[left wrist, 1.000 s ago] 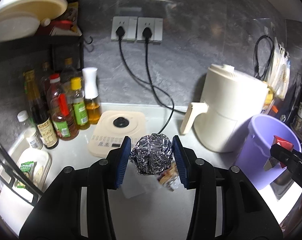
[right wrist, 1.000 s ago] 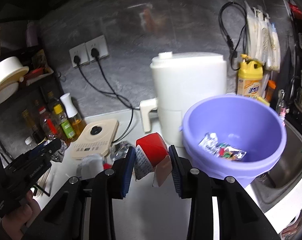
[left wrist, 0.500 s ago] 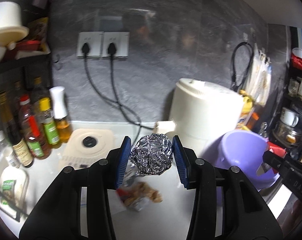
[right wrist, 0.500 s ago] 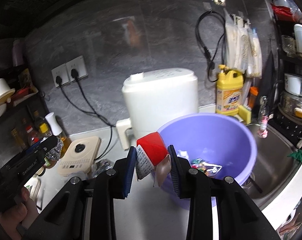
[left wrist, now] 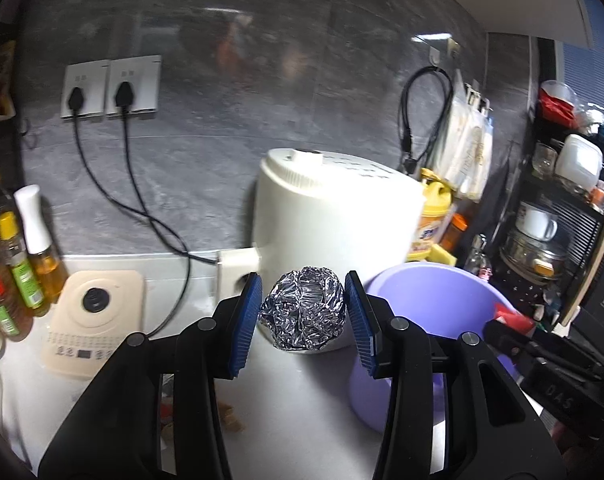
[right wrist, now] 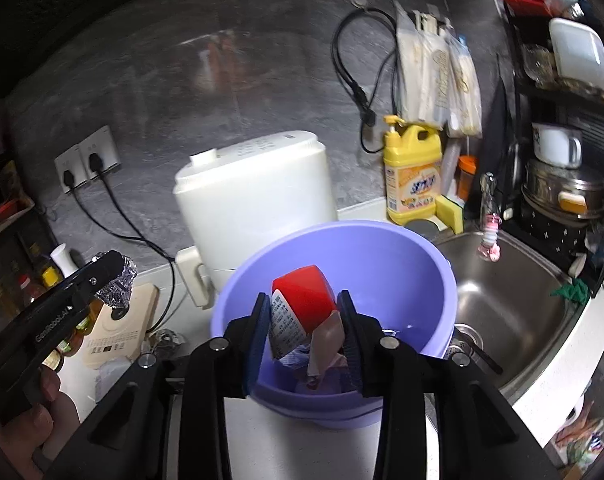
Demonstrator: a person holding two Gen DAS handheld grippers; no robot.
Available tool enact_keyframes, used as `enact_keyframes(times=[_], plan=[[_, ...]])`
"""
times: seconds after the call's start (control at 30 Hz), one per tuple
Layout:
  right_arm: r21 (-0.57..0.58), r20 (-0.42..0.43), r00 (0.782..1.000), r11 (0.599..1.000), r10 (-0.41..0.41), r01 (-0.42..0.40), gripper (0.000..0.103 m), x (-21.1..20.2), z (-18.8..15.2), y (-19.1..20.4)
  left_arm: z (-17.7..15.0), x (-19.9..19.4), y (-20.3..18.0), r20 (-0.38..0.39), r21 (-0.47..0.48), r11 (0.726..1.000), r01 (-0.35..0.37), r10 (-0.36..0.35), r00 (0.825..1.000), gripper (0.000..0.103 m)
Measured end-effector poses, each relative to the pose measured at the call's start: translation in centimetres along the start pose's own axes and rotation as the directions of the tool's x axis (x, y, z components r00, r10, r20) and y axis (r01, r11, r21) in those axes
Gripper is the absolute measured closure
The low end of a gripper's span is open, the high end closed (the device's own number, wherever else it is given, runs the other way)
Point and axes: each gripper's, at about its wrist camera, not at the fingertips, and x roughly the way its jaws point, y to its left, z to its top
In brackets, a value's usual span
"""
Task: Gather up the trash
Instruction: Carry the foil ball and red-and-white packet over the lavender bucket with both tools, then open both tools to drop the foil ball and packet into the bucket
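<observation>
The left hand-held gripper (left wrist: 303, 312) clamps a crumpled foil ball (left wrist: 303, 314) just left of the purple bucket (left wrist: 430, 304): light, crushable, best pinched across its middle. Over the purple bucket, the right hand-held gripper (right wrist: 304, 320) has its jaws opening around a red-and-white wrapper (right wrist: 299, 312): thin, floppy, slippery, still touching the pads

You've got a crinkled silver foil ball (left wrist: 303, 309), blue ribbed pads (left wrist: 245, 320) on black grippers, a red-and-white printed carton (right wrist: 302, 312), lavender bucket (right wrist: 418, 264), cream-white appliance (left wrist: 334, 220), yellow detergent bottle (right wrist: 412, 176), grey mottled wall (left wrist: 221, 80).
</observation>
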Motion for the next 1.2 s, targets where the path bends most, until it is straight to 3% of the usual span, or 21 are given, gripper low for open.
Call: enact_keyframes(times=[0.07,0.53,0.7,0.73,0.77,0.8,0.93,1.07,1.2], plan=[[0.035,-0.006,1.000,0.999,-0.019,0.020,0.049,0.4,0.1,-0.8,0.1,0.5,-0.3,-0.005,0.004,1.000,0.014,-0.014,1.000,0.060],[0.125,-0.010,0.992,0.984,-0.127,0.127,0.046,-2.3,-1.6,-6.2,-1.0,3.8,-5.6,-0.066,0.053,0.986,0.161,-0.157,0.985,0.060],[0.154,-0.014,0.988,0.976,-0.157,0.157,0.046,-3.2,-2.3,-7.7,-1.5,4.3,-7.9,-0.099,0.074,0.968,0.238,-0.230,0.968,0.057],[0.157,-0.014,0.987,0.975,-0.160,0.160,0.045,-3.4,-2.5,-7.9,-1.5,4.5,-8.3,-0.105,0.080,0.964,0.252,-0.243,0.964,0.051],[0.158,-0.015,0.987,0.974,-0.163,0.163,0.045,-3.6,-2.6,-8.2,-1.7,4.4,-8.7,-0.108,0.092,0.963,0.255,-0.245,0.964,0.037],[0.158,-0.014,0.986,0.973,-0.166,0.166,0.044,-3.8,-2.7,-8.3,-1.7,4.3,-8.8,-0.101,0.095,0.964,0.248,-0.238,0.966,0.034],[0.155,-0.013,0.986,0.974,-0.166,0.166,0.042,-4.1,-2.9,-8.6,-2.0,4.0,-8.2,-0.100,0.076,0.973,0.218,-0.210,0.973,0.028],[0.157,-0.019,0.989,0.977,-0.145,0.146,0.042,-4.1,-3.3,-8.5,-2.1,3.2,-7.2,-0.089,0.082,0.980,0.181,-0.174,0.981,0.015],[0.143,-0.017,0.994,0.983,-0.110,0.111,0.042,-4.0,-3.2,-7.5,-2.0,2.0,-6.1,-0.079,0.082,0.987,0.138,-0.132,0.988,0.010]])
